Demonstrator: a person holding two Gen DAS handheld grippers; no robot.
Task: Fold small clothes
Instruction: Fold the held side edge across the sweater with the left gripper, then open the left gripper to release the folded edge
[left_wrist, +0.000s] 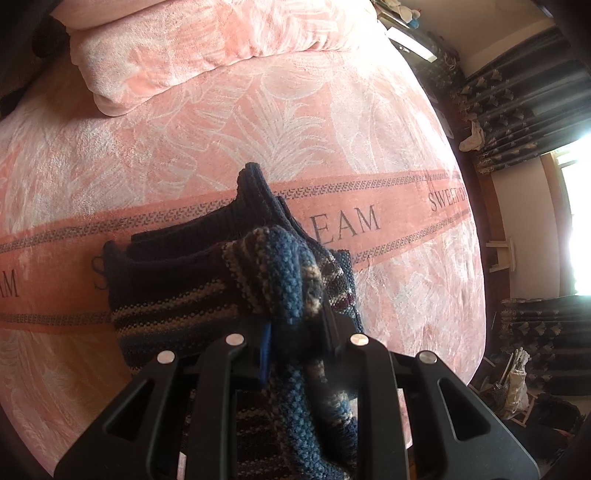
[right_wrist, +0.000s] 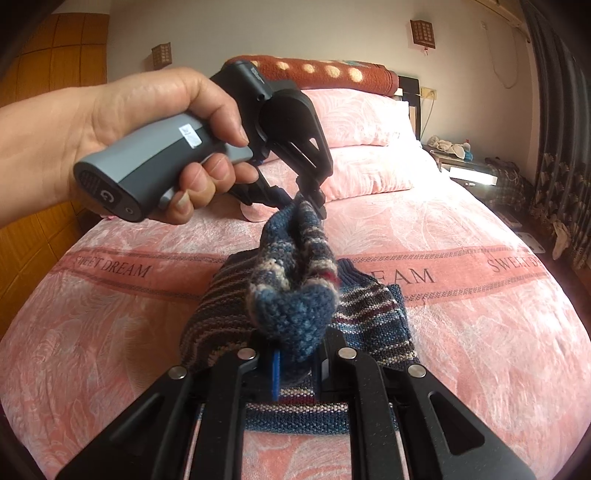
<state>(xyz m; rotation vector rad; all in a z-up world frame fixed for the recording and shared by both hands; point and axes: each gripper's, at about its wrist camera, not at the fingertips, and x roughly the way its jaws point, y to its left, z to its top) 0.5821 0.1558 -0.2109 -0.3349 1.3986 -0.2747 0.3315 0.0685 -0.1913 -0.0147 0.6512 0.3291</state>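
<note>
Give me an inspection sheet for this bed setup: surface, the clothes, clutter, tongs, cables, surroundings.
Surface: pink bedspread with a leaf pattern and a "SWEET DREAM" band; two pink pillows at the head.
Job's things: striped knitted sweater lying on the band; one sleeve lifted off it, stretched between both tongs.
Clutter: nothing seen on the bedspread besides the sweater.
Grippers: left tongs shut on the sleeve's far end, held by a hand; right tongs shut on its near end.
Cables: one wire hanging down the wall by the headboard.
Surroundings: cluttered bedside table, dark patterned curtains, bright window, two wall lamps.
</note>
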